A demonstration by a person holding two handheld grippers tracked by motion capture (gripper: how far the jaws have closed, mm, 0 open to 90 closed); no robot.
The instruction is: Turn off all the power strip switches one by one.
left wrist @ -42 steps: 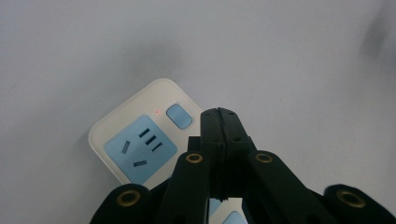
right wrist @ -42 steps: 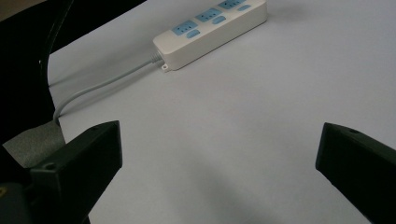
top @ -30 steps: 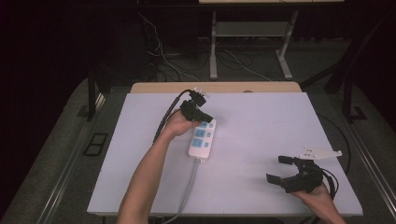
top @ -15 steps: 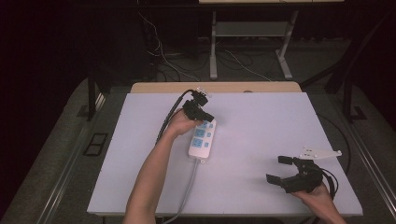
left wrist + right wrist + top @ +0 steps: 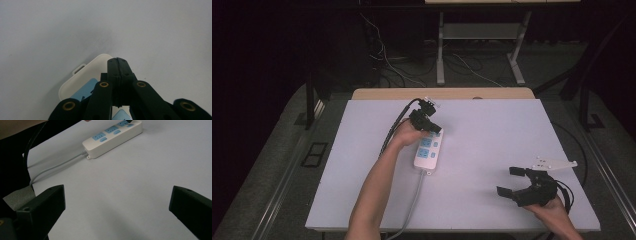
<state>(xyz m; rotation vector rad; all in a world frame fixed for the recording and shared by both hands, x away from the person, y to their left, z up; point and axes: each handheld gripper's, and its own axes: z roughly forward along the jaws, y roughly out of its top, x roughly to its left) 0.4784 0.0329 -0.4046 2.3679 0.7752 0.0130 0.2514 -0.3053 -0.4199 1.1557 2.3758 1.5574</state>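
Note:
A white power strip (image 5: 428, 150) with blue sockets lies near the middle of the white table (image 5: 502, 125), its grey cord (image 5: 412, 200) running to the front edge. My left gripper (image 5: 433, 130) is shut, with its tips down on the strip's far end. In the left gripper view the two jaws (image 5: 117, 61) press together over the strip's rounded white end (image 5: 85, 71), with nothing between them. My right gripper (image 5: 508, 181) stands open low over the table at the front right. Its jaws (image 5: 116, 202) are spread wide and point toward the strip (image 5: 112, 135).
A wooden tabletop edge (image 5: 442, 93) borders the far side of the white table. Behind it on the dark floor are metal table legs (image 5: 440, 55) and loose cables (image 5: 387, 60). Bare white surface lies between the strip and my right gripper.

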